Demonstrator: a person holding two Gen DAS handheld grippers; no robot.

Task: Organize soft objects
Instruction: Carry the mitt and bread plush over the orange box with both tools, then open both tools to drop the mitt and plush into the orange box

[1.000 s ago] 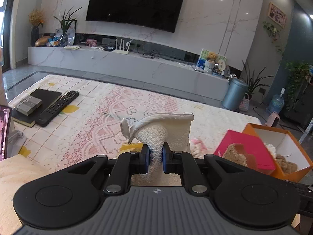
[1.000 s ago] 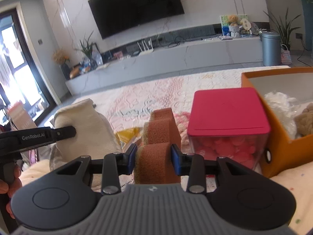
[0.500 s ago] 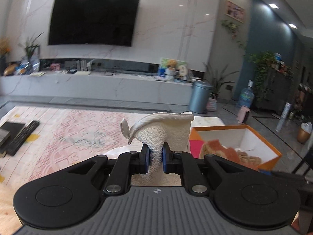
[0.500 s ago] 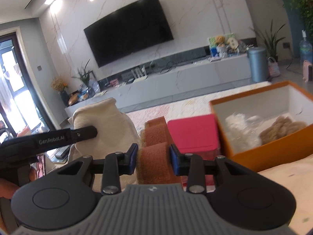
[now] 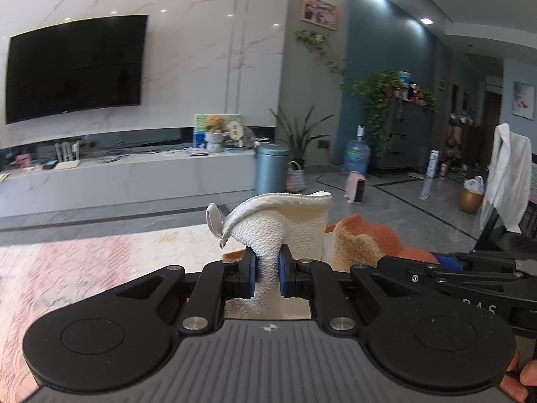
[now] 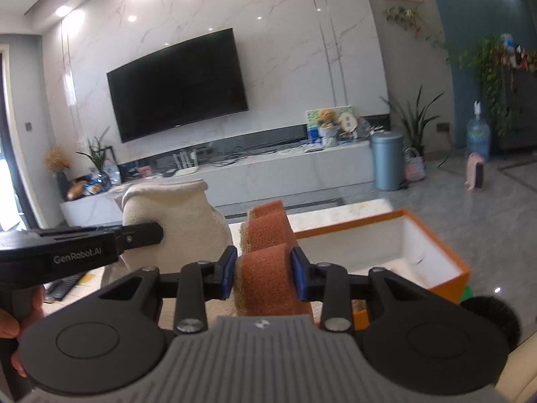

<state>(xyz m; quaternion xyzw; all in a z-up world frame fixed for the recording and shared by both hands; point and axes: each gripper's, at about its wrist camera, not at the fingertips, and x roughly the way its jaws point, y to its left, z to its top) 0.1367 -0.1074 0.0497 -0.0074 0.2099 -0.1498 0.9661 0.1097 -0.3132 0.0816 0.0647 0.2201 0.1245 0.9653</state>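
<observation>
The cream, waffle-textured folded cloth (image 5: 285, 225) is pinched upright in the left gripper (image 5: 266, 270), beside the wavy-edged orange sponge (image 6: 268, 268) clamped in the right gripper (image 6: 263, 273) at the orange box's (image 6: 449, 262) near edge.

L gripper (image 5: 266, 275) is pinching shut on the white cloth (image 5: 285, 221), blue pads squeezing it thin. R gripper (image 6: 263, 277) is clamping the orange sponge (image 6: 268, 255) w/ jaws set wider. Both are riding side by side, close together, pointing slightly downward. In the right wrist view a hand (image 6: 13, 319) is gripping the L gripper's handle at frame edge
</observation>
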